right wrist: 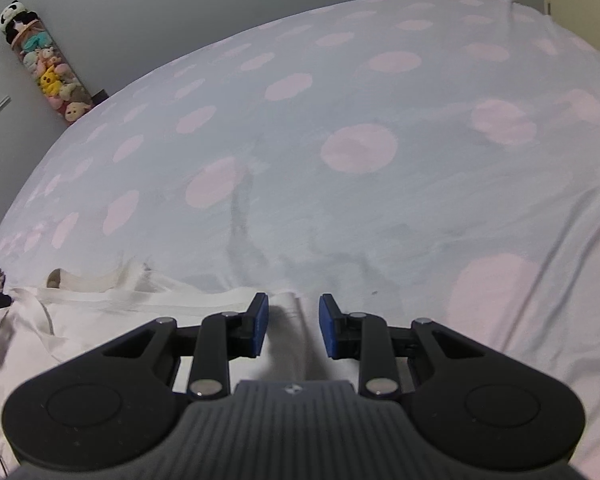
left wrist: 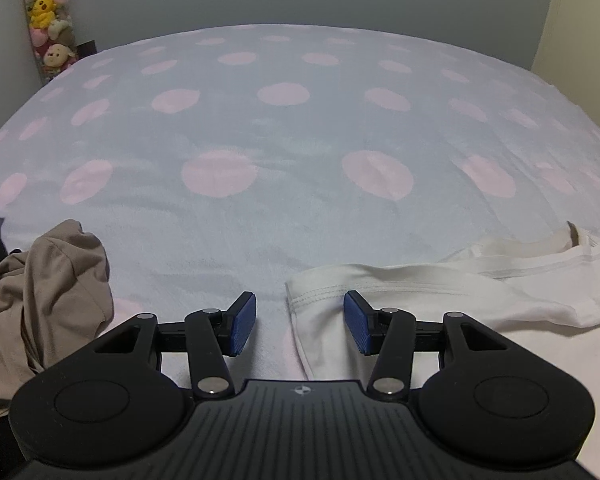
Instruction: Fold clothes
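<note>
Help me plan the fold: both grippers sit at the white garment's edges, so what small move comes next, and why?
Probably close both grippers. The left gripper stands open over the hemmed corner of the white garment; the right gripper straddles a raised fold of it, pads apparently not yet pressing. Nothing is pinched, so lifting now would likely leave the cloth behind.

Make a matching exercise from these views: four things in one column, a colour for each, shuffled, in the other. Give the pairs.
Things:
1. T-shirt lying under both hand-held grippers
2. Crumpled garment at the left
3. Spots on the bed sheet
4. Gripper pads

Colours:
A. blue
B. white
C. pink
D. beige

Pairs: 1-B, 2-D, 3-C, 4-A
</note>
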`<state>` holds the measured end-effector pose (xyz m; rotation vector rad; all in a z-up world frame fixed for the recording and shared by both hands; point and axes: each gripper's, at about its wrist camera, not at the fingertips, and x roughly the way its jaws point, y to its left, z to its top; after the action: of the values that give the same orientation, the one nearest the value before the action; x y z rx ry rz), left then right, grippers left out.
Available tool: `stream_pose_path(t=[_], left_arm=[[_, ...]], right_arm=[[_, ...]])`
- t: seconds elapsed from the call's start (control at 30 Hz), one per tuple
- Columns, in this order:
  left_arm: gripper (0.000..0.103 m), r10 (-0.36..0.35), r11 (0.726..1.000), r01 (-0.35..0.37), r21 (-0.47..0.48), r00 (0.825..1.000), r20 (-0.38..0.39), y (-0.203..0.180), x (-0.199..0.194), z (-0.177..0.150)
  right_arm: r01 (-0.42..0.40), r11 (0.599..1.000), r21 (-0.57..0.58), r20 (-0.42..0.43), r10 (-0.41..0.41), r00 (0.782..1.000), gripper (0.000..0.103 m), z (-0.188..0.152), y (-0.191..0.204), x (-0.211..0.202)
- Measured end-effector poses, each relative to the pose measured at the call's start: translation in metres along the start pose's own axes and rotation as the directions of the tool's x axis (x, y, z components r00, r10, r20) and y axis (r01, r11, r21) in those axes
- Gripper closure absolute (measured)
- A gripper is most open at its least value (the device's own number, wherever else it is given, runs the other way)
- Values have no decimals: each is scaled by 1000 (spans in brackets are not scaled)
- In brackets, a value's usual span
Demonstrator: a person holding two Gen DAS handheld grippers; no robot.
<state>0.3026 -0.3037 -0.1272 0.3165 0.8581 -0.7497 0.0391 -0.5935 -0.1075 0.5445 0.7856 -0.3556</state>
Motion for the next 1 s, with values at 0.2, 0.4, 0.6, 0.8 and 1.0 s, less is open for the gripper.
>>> stream_pose_path(t=[0.2, 0.4, 0.6, 0.8, 1.0], left_arm=[[56, -46, 999, 46, -25, 999, 8, 10, -1, -5], [87, -117, 989, 115, -94, 993, -12, 12, 10, -4], [101, -181, 977, 184, -103, 983, 43, 13, -12, 7], [102, -211, 968, 214, -131, 977, 36, 36, -35, 21], [102, -96, 995, 96, -15, 995, 8, 15, -27, 20]], right_arm=[[-22, 1000, 7, -36, 22, 999, 76, -8, 3, 9], [-17, 1000, 3, -32, 17, 999, 91, -9, 6, 8], [0, 1000, -23, 5, 0, 1000, 95, -4, 13, -7], [44, 998, 46, 57, -47, 997, 98, 2, 0, -22], [78, 996, 42, 121, -83, 989, 98, 5, 9, -22]])
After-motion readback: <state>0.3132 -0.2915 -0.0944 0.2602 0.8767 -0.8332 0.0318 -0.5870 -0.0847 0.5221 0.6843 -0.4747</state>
